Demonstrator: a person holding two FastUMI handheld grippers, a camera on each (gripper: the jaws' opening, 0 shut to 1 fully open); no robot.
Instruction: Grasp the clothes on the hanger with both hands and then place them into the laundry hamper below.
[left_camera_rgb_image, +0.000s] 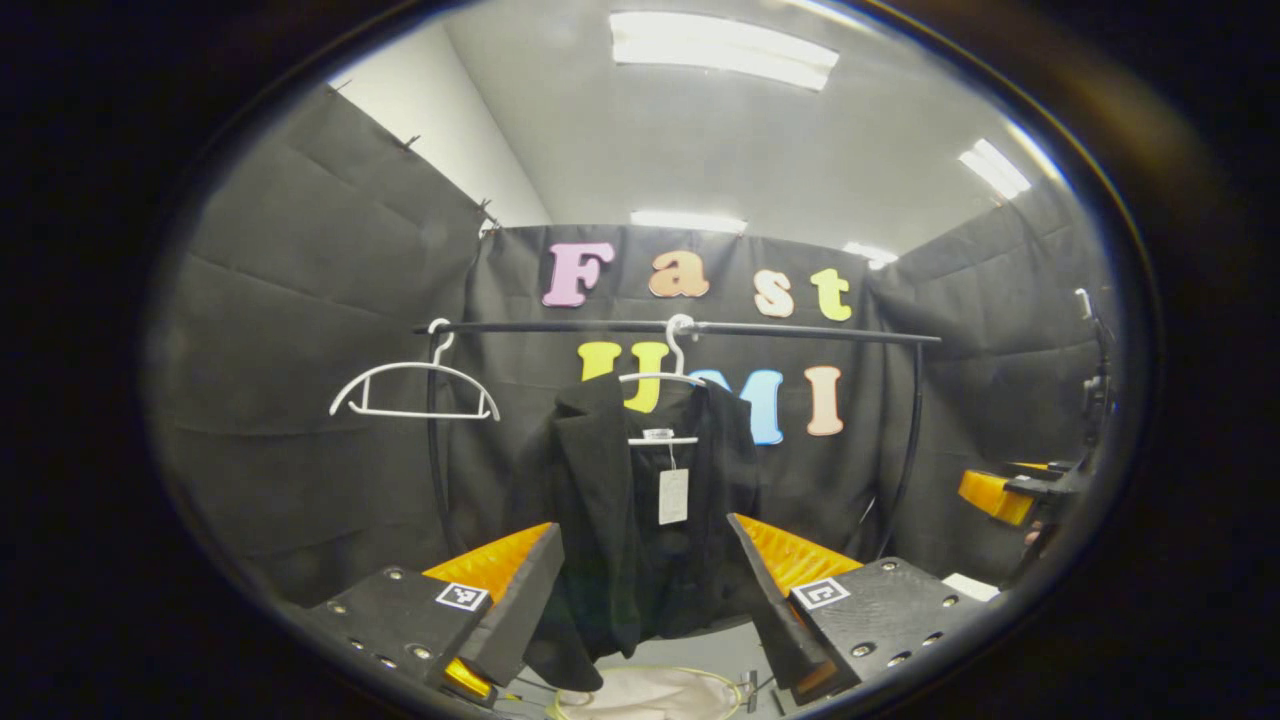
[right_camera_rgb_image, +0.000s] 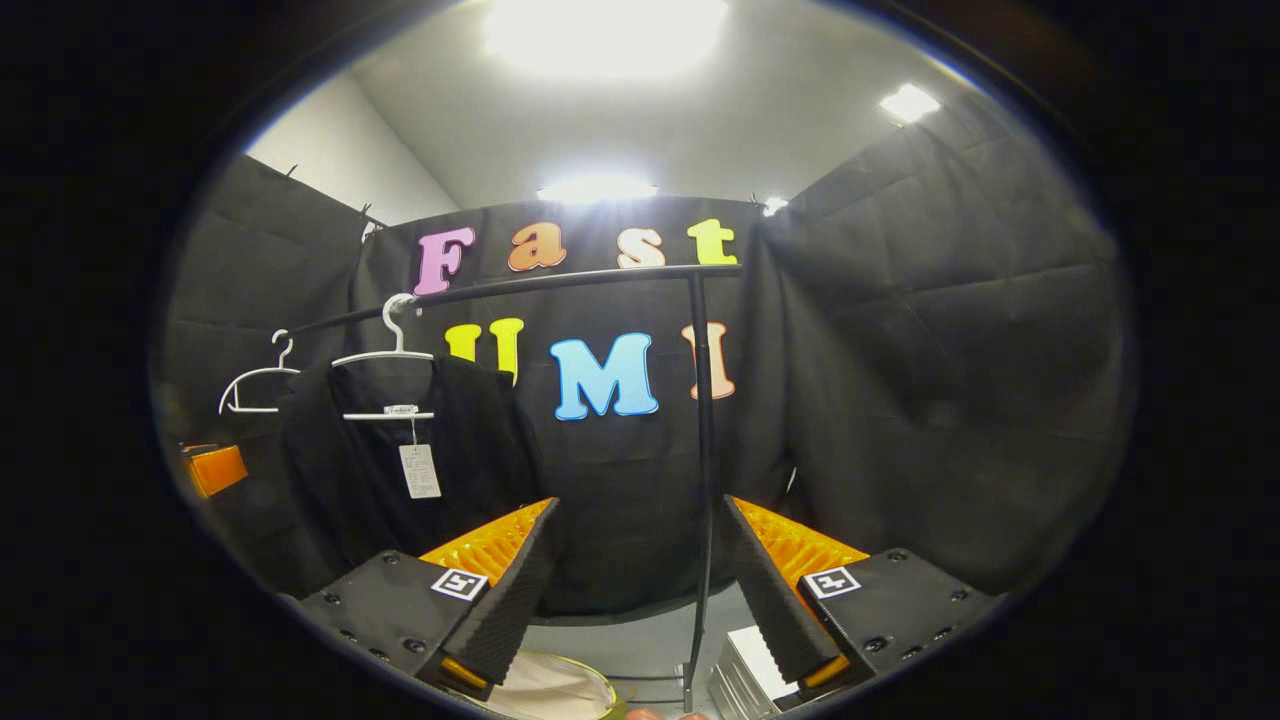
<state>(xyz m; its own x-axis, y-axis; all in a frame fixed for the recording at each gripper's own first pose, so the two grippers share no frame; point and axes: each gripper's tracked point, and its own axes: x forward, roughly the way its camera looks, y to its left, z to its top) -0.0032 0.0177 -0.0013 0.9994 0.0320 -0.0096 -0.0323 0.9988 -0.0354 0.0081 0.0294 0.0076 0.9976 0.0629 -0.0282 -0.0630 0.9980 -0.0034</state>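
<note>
Cream hamper (left_camera_rgb_image: 650, 693) sits below hanging jacket (left_camera_rgb_image: 640, 520).

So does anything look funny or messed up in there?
Not really. The black jacket hangs on its white hanger on the rail, a little lopsided, with a paper tag dangling inside. A second hanger hangs bare. Nothing looks spilled or broken.

Booth is enclosed by black cloth walls (left_camera_rgb_image: 300, 330), pinned along the top edge. A white wall (left_camera_rgb_image: 440, 130) is seen above the cloth at left. Ceiling (left_camera_rgb_image: 700, 140) is lit by rectangular light panels (left_camera_rgb_image: 722, 48). Grey floor (right_camera_rgb_image: 640, 640) is visible at the bottom. A black garment rail (left_camera_rgb_image: 690, 328) spans the back.
</note>
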